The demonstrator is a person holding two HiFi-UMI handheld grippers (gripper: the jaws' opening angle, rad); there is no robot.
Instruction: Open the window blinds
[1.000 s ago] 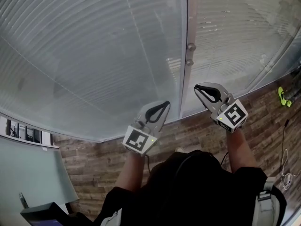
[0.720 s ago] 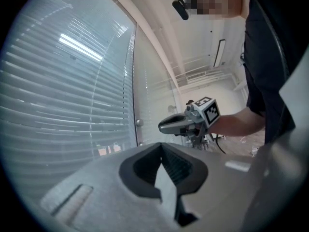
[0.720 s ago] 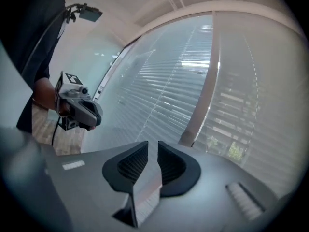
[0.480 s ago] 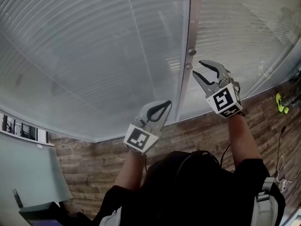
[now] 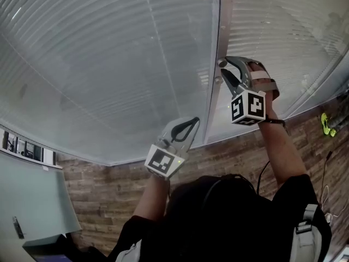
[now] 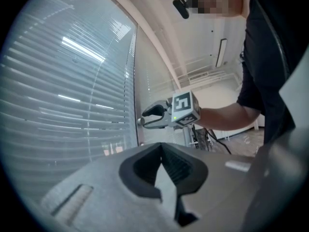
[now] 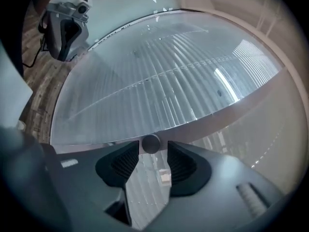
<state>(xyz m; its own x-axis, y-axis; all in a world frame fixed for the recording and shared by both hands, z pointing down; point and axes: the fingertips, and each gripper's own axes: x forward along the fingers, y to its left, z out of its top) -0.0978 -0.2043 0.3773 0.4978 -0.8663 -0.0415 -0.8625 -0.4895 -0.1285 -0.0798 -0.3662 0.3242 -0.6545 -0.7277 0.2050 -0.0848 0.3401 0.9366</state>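
Note:
Closed slatted blinds (image 5: 109,64) sit behind glass panes that meet at a vertical frame (image 5: 214,111). Two small round knobs are on that frame, an upper knob (image 5: 221,63) and a lower knob (image 5: 217,81). My right gripper (image 5: 224,66) is up at the frame, and its jaws have just been opening. They stand open with the upper knob (image 7: 151,143) between the fingertips and no pad pressing on it. My left gripper (image 5: 191,121) hangs lower and to the left, off the glass, shut and empty (image 6: 161,147). The right gripper (image 6: 153,116) also appears in the left gripper view.
Brown wood-plank floor (image 5: 109,190) runs below the window. A lime-green object (image 5: 326,122) and a thin cable (image 5: 328,165) lie at the right. A pale grey panel (image 5: 32,206) stands at the lower left. The person's dark torso (image 5: 218,222) fills the bottom centre.
The right gripper rose and moved left to the frame's upper knob, rolling its marker cube round, and its jaws went from shut to open. The left gripper stayed in place.

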